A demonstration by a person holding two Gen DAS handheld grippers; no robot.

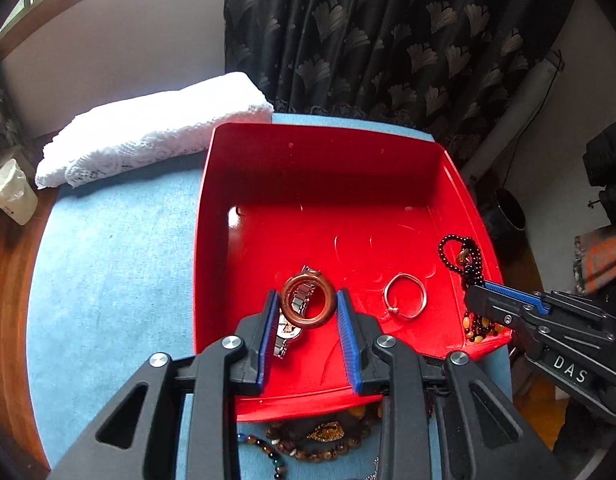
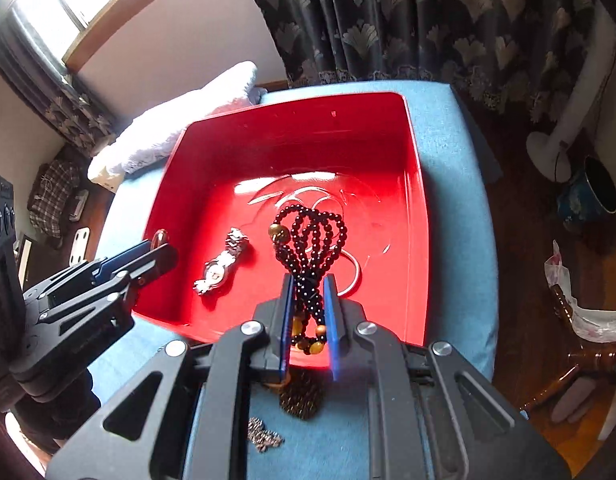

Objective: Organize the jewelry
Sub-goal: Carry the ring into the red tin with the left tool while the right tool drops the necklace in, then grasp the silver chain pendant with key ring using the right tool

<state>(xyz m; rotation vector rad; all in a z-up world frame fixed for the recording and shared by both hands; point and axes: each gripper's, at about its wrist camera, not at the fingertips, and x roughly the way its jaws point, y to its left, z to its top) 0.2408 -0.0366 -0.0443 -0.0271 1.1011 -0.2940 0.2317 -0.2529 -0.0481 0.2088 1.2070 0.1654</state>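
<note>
Left wrist view: the left gripper is seen at lower centre with its jaws clamped on a brown bangle, held over a watch in the red tray. A silver ring lies right of it. Right wrist view: the right gripper is clamped on a dark bead necklace at frame centre.

Left gripper is gripping a brown ring-shaped bangle above a watch lying near the red tray's front edge.
</note>
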